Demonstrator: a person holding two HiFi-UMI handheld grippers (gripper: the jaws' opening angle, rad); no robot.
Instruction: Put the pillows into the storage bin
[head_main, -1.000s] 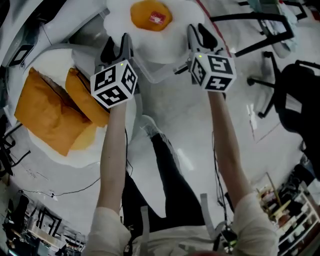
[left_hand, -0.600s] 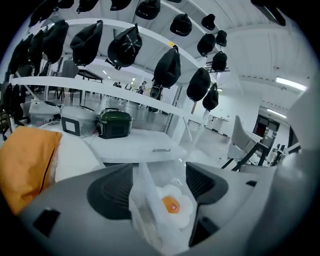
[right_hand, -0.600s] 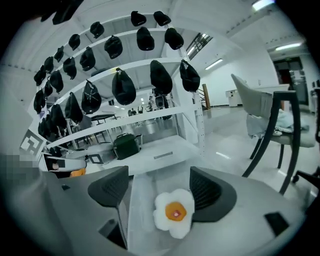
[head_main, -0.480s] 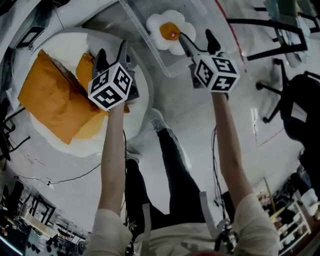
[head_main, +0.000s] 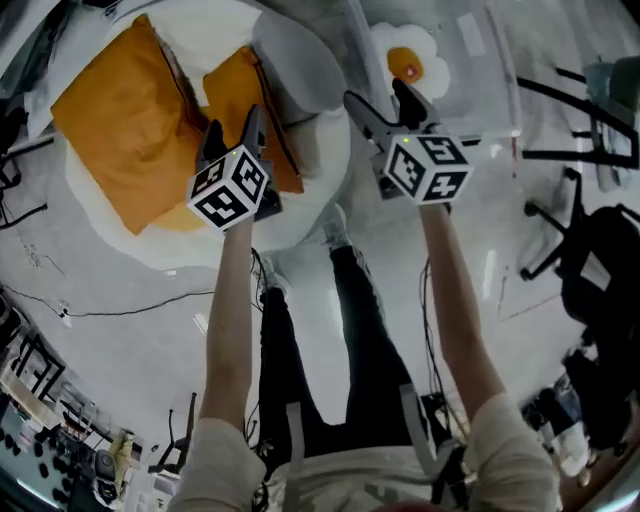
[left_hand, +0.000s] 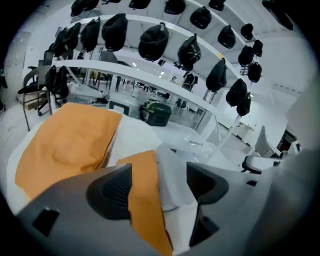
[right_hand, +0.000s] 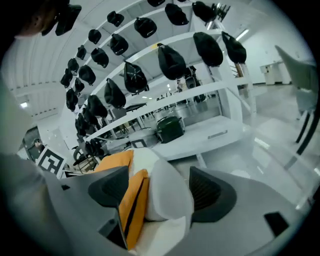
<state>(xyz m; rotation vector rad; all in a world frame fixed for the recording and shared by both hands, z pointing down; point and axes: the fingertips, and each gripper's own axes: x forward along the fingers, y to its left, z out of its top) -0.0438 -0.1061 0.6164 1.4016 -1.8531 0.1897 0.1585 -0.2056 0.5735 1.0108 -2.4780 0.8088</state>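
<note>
A small fried-egg pillow (head_main: 408, 62) lies in the clear storage bin (head_main: 482, 92) at the top right of the head view. To the left, a large orange pillow (head_main: 120, 115), a smaller orange pillow (head_main: 240, 95) and a white pillow (head_main: 295, 60) rest on a big round white cushion (head_main: 310, 190). My left gripper (head_main: 232, 135) hangs open over the smaller orange pillow (left_hand: 145, 200). My right gripper (head_main: 385, 105) is open by the bin's near edge and holds nothing. The white pillow (right_hand: 167, 195) shows beyond the right gripper's (right_hand: 160, 192) jaws.
Black office chairs (head_main: 590, 250) stand at the right. A thin cable (head_main: 100, 310) runs over the floor at the left. The person's legs (head_main: 330, 330) are below the grippers. A curved white rack with several black caps (left_hand: 155, 40) stands behind the pillows.
A second ago both grippers held the egg pillow up between them. It has dropped into the bin, both jaws have opened, and the view has swung toward the orange pillows.
</note>
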